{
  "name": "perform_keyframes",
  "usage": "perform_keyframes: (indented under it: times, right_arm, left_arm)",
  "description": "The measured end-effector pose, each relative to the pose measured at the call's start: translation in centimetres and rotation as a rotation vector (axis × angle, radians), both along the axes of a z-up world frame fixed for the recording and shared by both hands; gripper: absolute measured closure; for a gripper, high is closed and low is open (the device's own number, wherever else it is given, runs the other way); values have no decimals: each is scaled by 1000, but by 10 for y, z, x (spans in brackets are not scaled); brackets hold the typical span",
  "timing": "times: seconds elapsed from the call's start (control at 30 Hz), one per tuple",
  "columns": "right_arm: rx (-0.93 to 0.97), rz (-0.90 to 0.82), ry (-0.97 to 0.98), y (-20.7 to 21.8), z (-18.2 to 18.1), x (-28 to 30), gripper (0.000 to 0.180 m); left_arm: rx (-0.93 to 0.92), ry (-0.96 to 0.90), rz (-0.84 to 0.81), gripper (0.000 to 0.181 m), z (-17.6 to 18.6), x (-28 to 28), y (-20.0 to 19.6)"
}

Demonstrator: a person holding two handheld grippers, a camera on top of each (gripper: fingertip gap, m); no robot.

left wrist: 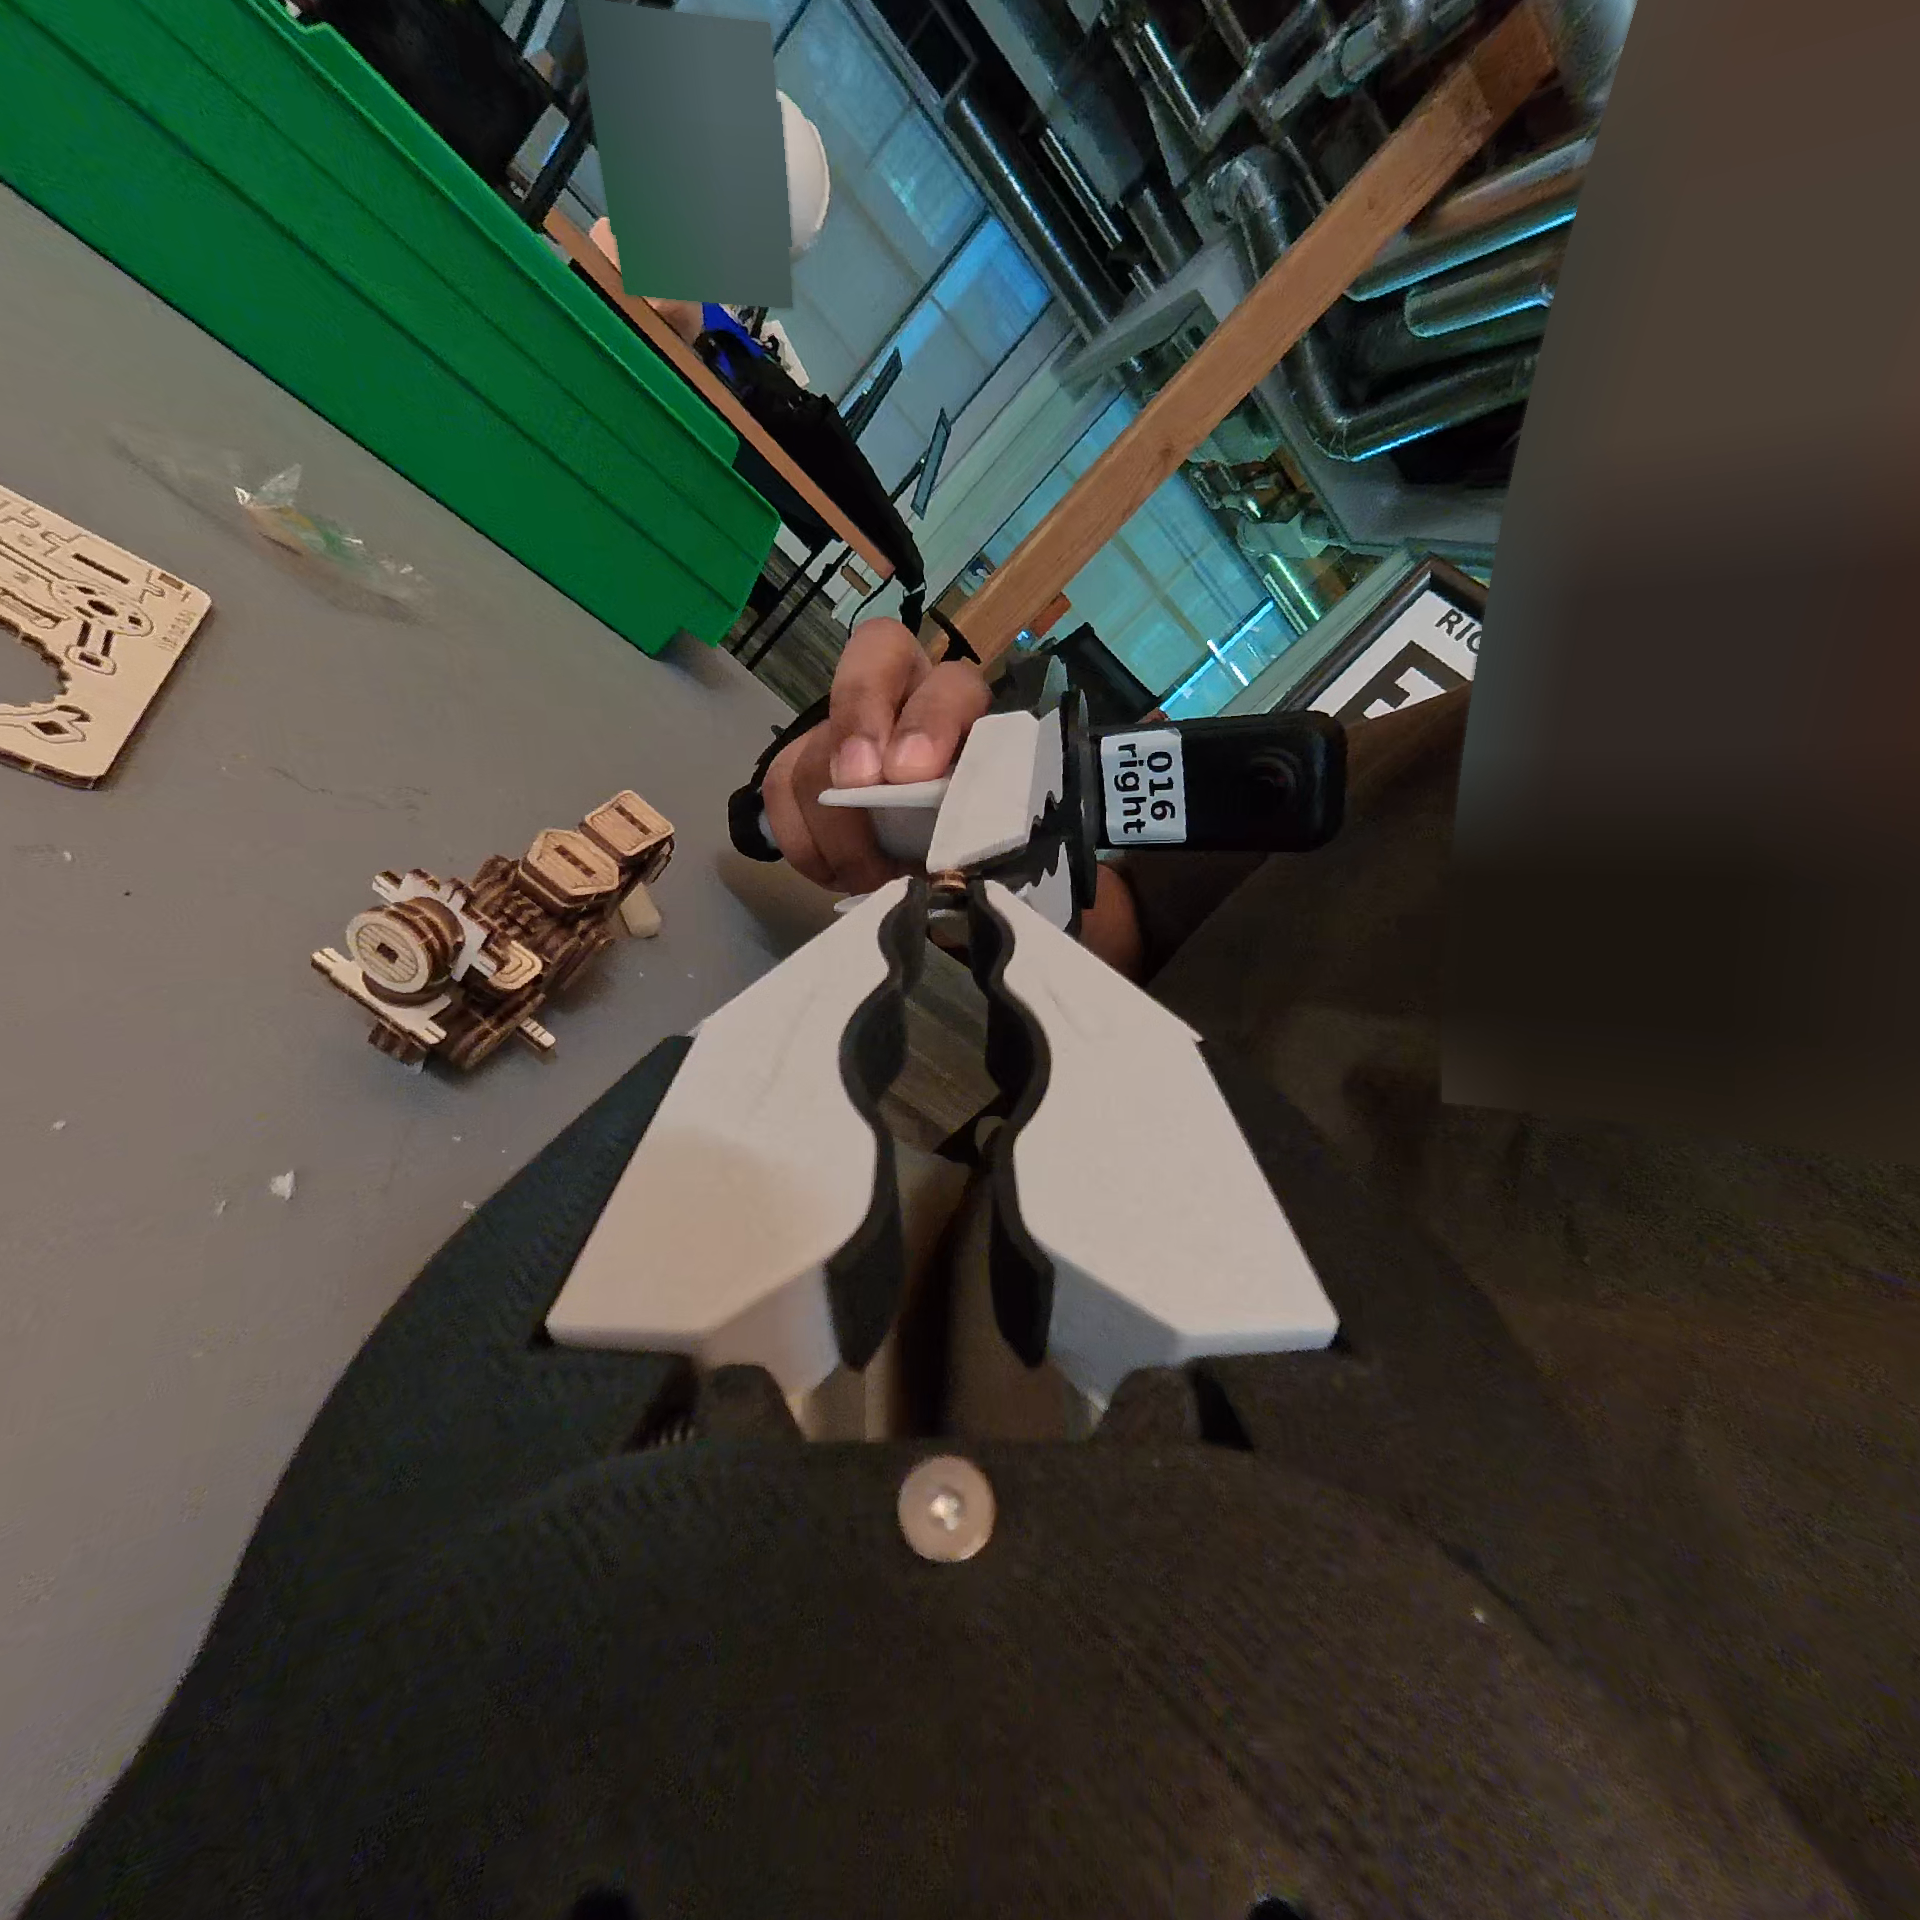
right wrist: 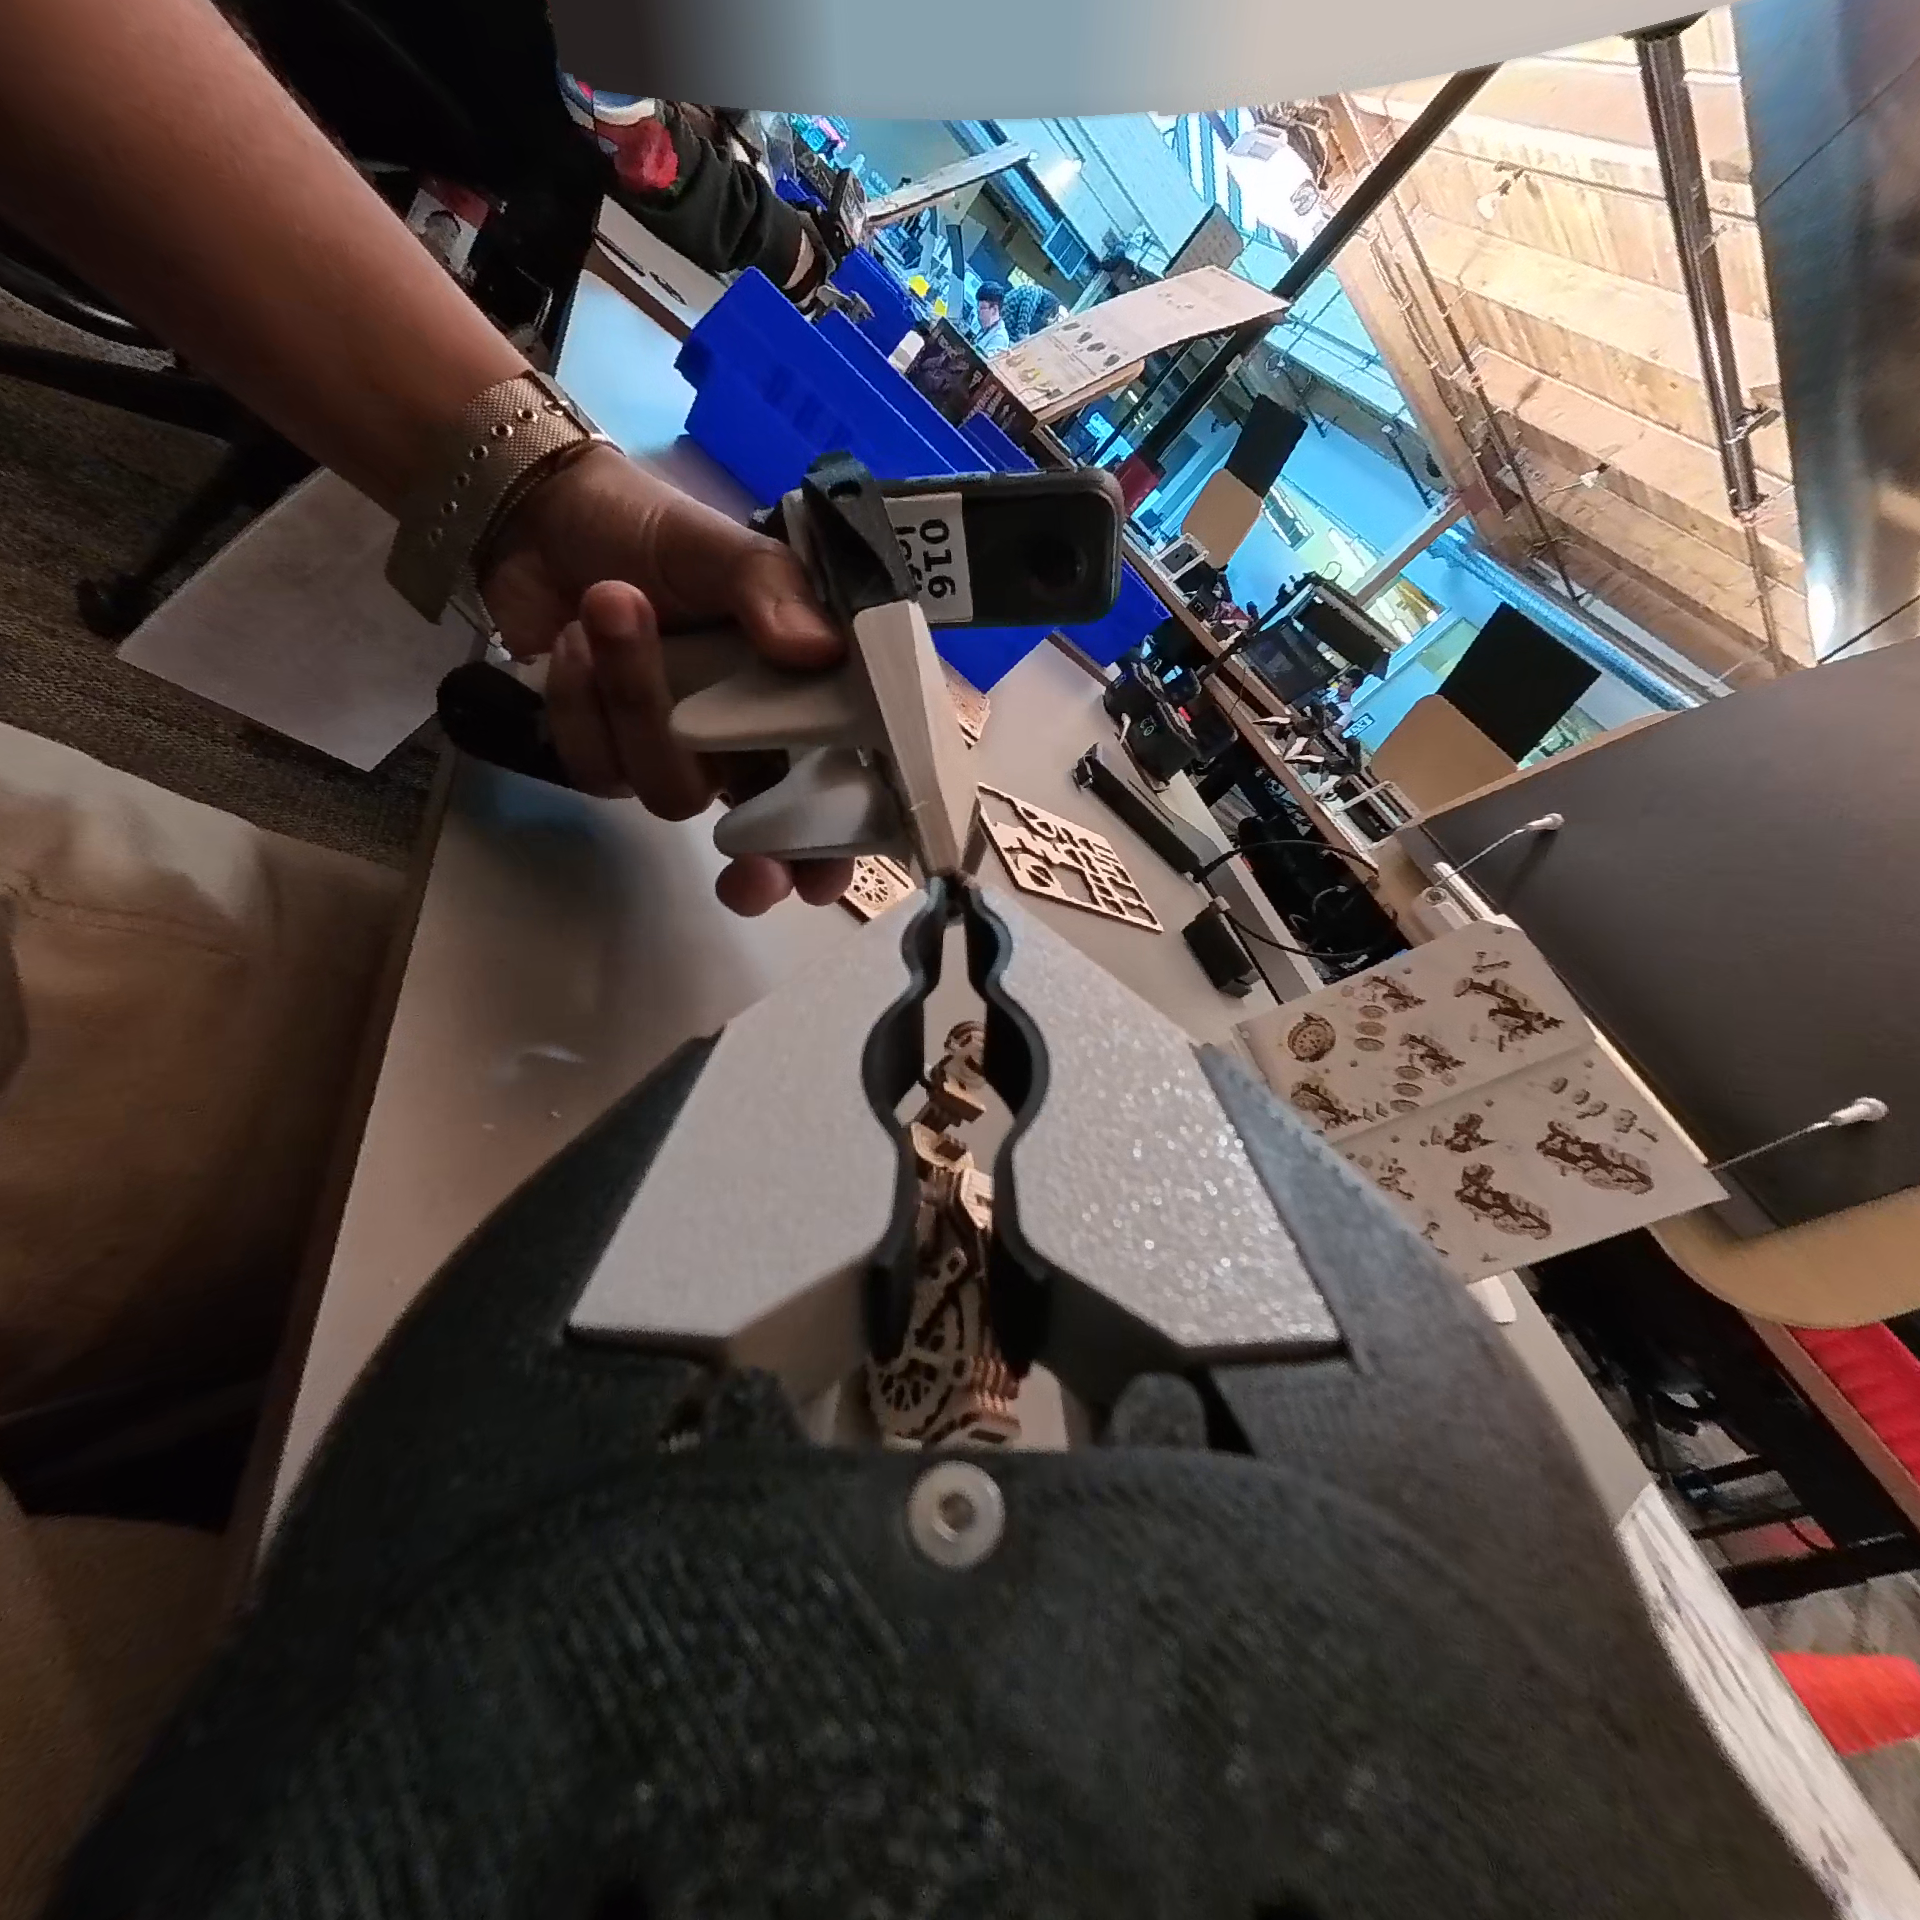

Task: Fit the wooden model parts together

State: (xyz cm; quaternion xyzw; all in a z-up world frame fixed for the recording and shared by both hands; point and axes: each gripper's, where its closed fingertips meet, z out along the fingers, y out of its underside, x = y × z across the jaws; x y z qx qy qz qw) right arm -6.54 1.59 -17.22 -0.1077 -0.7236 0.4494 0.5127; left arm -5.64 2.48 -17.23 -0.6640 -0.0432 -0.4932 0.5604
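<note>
Grey-white and black left gripper (left wrist: 945, 902), held up above the table, closed at the tips on a small tan piece (left wrist: 947, 886) too small to identify. Tip to tip against it, the right gripper (right wrist: 951, 902), also closed at the tips; unclear whether pinching that same piece. Right hand (left wrist: 862, 769) wrapped around that gripper's handle, left hand (right wrist: 665, 665) around the other, with a mesh watch band (right wrist: 468, 488) on the wrist.

Below and to the left on the grey table (left wrist: 208, 1091), well apart from both grippers, the part-built wooden model (left wrist: 488, 977), lying untouched. Farther left, a flat wooden parts sheet (left wrist: 73, 644) with pieces punched out. Beyond, stacked green bins (left wrist: 364, 270). From the right side, blue bins (right wrist: 831, 416) across the table and a printed instruction sheet (right wrist: 1475, 1101) propped at its edge.
</note>
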Motion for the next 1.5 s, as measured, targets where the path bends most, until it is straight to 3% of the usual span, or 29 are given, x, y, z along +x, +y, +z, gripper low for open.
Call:
perform_keyframes:
  times: [0.8,1.1,1.27,1.5]
  right_arm:
    - [-18,-5,-16,1,-2,-2,178]
    - [-213,21,-99,7,5,-3,164]
    - [-352,56,-142,12,14,-2,170]
    - [-361,90,-180,8,10,1,178]
  left_arm:
    - [1,15,18,177,0,-2,1]
    - [45,51,26,177,4,-1,-1]
    - [52,72,42,177,4,-3,-1]
    - [48,49,12,178,4,0,-2]
